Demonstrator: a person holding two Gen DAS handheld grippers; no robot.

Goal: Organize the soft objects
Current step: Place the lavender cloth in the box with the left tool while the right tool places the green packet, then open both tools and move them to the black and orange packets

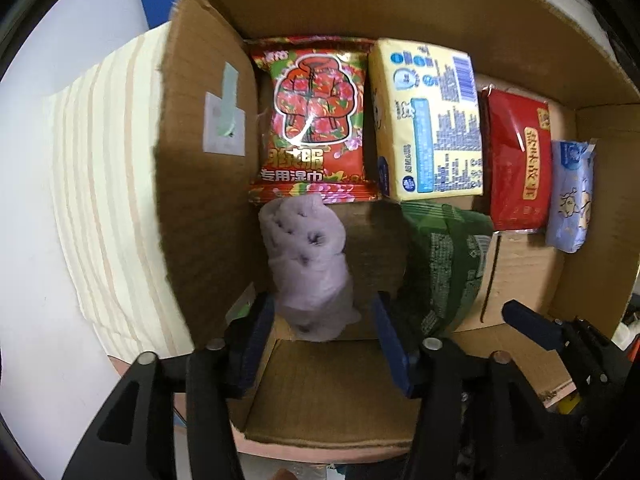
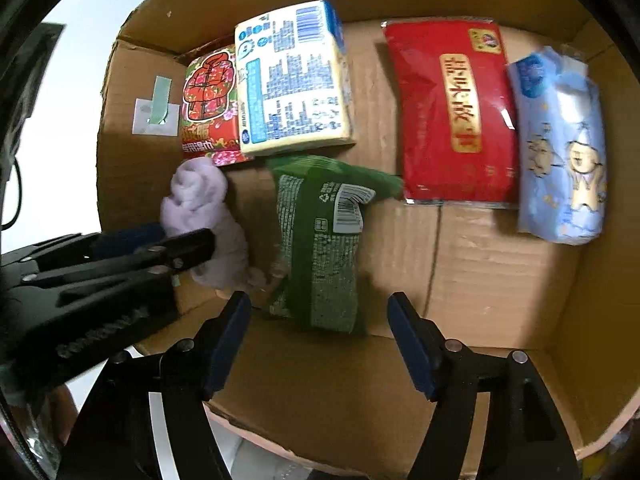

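An open cardboard box (image 1: 200, 200) (image 2: 480, 280) holds soft packs. A lilac rolled cloth (image 1: 308, 264) (image 2: 208, 208) lies near the box's left wall. My left gripper (image 1: 320, 332) is open, its fingers on either side of the cloth's near end, not pinching it. A green pack (image 1: 444, 264) (image 2: 320, 240) lies in the middle of the box floor. My right gripper (image 2: 320, 320) is open just before the green pack's near end. The left gripper also shows in the right wrist view (image 2: 176, 248), over the cloth.
Along the far wall lie a red floral wipes pack (image 1: 312, 120) (image 2: 208, 104), a yellow-and-blue tissue pack (image 1: 432, 120) (image 2: 292, 80), a red tissue pack (image 1: 520, 160) (image 2: 456, 108) and a light blue pack (image 1: 572, 196) (image 2: 560, 148). A striped cloth (image 1: 104, 184) lies outside the box's left wall.
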